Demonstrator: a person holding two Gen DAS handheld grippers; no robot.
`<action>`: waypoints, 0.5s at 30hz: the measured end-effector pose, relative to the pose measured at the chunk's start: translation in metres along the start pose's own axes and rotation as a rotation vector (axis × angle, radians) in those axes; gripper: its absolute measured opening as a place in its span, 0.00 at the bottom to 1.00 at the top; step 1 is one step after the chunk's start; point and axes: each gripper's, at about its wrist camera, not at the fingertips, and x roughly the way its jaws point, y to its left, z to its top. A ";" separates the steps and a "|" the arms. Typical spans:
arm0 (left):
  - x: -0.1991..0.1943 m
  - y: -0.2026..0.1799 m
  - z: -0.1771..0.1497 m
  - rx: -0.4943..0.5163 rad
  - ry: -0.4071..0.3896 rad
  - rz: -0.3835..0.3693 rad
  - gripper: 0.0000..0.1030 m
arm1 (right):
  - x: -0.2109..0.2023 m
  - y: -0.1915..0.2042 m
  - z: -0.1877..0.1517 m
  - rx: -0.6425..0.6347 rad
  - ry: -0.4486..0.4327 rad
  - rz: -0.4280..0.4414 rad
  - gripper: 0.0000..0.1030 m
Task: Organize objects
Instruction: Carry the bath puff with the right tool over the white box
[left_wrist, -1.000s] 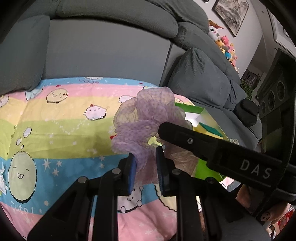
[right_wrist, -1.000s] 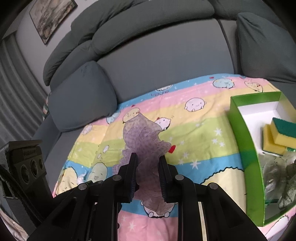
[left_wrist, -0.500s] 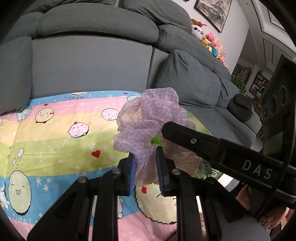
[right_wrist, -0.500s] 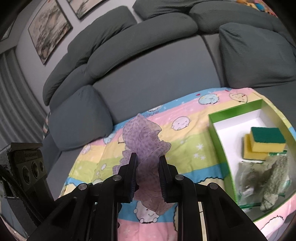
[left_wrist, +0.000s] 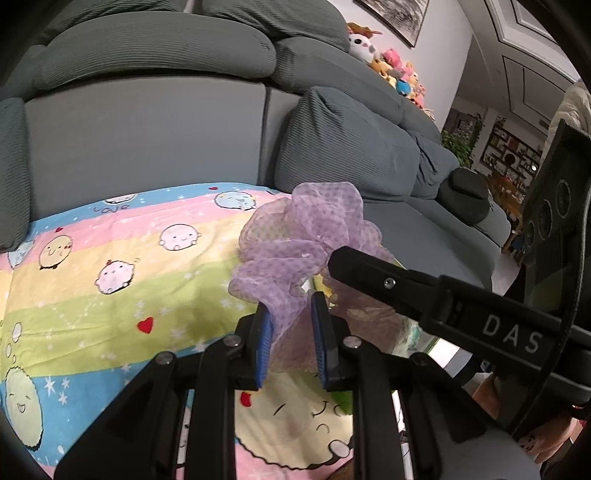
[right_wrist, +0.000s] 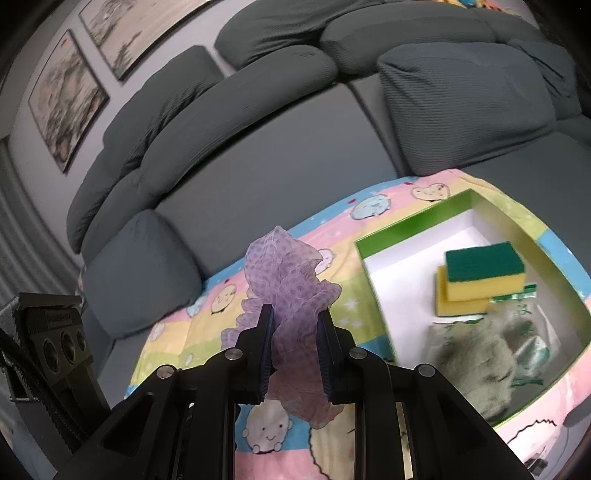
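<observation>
A crumpled purple dotted mesh cloth (left_wrist: 306, 243) is held in the air between both grippers. My left gripper (left_wrist: 290, 314) is shut on one end of it. My right gripper (right_wrist: 293, 321) is shut on the other end, where the cloth (right_wrist: 288, 284) bunches up above the jaws. The right gripper's black finger (left_wrist: 406, 284) crosses the left wrist view from the right. A green box with a white inside (right_wrist: 402, 236) lies to the right on the cartoon blanket (left_wrist: 110, 288), holding two yellow-green sponges (right_wrist: 480, 277) and a bagged grey-green item (right_wrist: 480, 354).
A grey sofa back (left_wrist: 147, 125) and cushions (right_wrist: 461, 110) rise behind the blanket. Plush toys (left_wrist: 388, 66) sit on the sofa top at the right. The left gripper's body (right_wrist: 51, 343) stands at the left edge of the right wrist view.
Both grippers have lifted the purple cloth higher above the blanket and shifted toward the green box, which now shows more fully in the right wrist view. Both grips stay closed.
</observation>
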 end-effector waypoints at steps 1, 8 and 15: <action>0.002 -0.002 0.000 0.003 0.004 -0.007 0.17 | -0.001 -0.003 0.001 0.007 -0.006 -0.004 0.24; 0.019 -0.017 0.004 0.025 0.025 -0.040 0.17 | -0.005 -0.025 0.005 0.065 -0.029 -0.037 0.24; 0.036 -0.028 0.006 0.043 0.055 -0.067 0.17 | -0.007 -0.045 0.007 0.118 -0.042 -0.079 0.24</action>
